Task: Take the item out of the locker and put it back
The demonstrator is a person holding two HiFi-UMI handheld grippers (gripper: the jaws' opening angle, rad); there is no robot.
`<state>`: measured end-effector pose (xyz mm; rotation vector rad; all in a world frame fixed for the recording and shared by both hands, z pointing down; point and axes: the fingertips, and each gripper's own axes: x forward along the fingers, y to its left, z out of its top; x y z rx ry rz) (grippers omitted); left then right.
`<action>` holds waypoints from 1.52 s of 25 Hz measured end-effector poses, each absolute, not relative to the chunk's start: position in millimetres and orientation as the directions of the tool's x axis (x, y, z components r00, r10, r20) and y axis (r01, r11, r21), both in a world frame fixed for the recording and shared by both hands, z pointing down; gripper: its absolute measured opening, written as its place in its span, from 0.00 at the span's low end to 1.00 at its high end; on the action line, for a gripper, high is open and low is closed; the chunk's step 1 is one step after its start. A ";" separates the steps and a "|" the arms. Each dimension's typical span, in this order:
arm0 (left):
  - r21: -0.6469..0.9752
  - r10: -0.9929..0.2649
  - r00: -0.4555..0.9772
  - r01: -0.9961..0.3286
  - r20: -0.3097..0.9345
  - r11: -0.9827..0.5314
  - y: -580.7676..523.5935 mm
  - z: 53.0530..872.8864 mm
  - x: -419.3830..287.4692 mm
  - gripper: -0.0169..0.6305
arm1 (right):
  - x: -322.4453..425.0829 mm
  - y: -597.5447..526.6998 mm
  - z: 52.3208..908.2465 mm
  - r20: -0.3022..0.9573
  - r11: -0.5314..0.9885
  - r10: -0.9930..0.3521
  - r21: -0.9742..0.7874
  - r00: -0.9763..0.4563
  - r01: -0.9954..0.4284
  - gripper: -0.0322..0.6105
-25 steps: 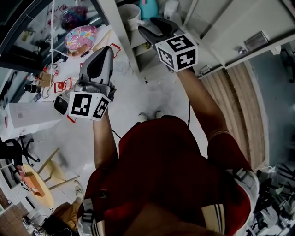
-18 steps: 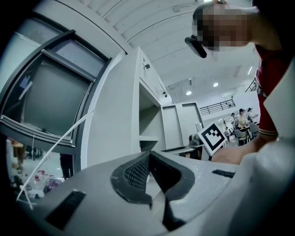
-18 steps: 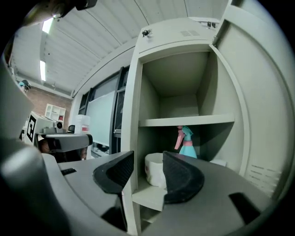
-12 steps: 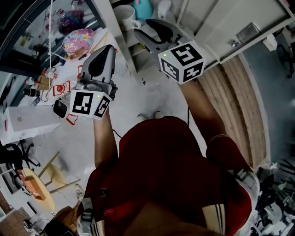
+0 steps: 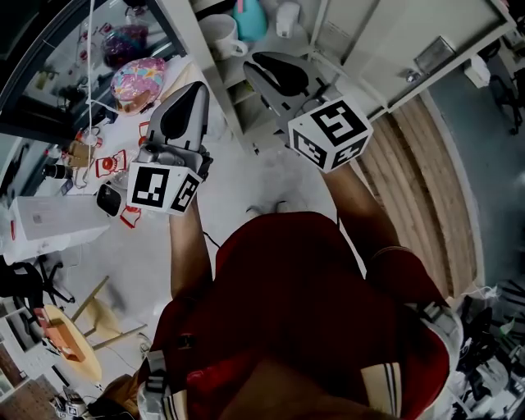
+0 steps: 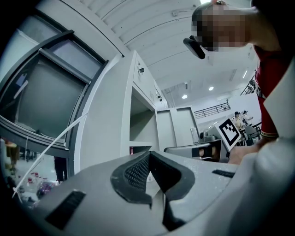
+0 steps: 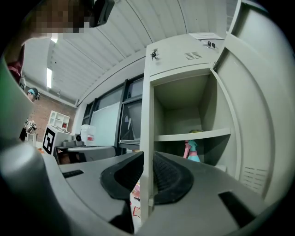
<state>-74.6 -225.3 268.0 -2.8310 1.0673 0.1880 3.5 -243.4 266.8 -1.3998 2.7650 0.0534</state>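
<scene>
i stand in front of the open locker (image 7: 177,57), its door (image 7: 258,115) swung out to the right. my right gripper (image 7: 147,159) points at the locker's left upright, and its jaws are closing: a narrow gap is left between the ribbed pads (image 7: 168,177). nothing is pinched there; only the locker's front edge shows through the gap. from the head view this gripper (image 5: 254,61) sits just at the mouth of the locker, below the shelf.

the teal spray bottle (image 7: 193,151) stands inside the locker on the shelf (image 7: 198,134), well back toward the right side. none of my jaws touch it. from above, the bottle (image 5: 250,16) shows beside a white mug (image 5: 220,34).

my left gripper (image 6: 151,156) is held up outside the locker, to its left. its pads meet at the tips and hold nothing. in the head view it (image 5: 197,89) hangs over the pale floor, near a table (image 5: 184,70) with a bright pink patterned thing (image 5: 139,72) on it.
</scene>
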 end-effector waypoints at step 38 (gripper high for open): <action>-0.039 -0.638 0.757 -0.648 -0.141 -0.761 -215.3 282.7 -74.1 0.04 | 0.2 -203.6 281.4 -0.117 0.583 -0.805 0.029 -0.582 -0.812 0.05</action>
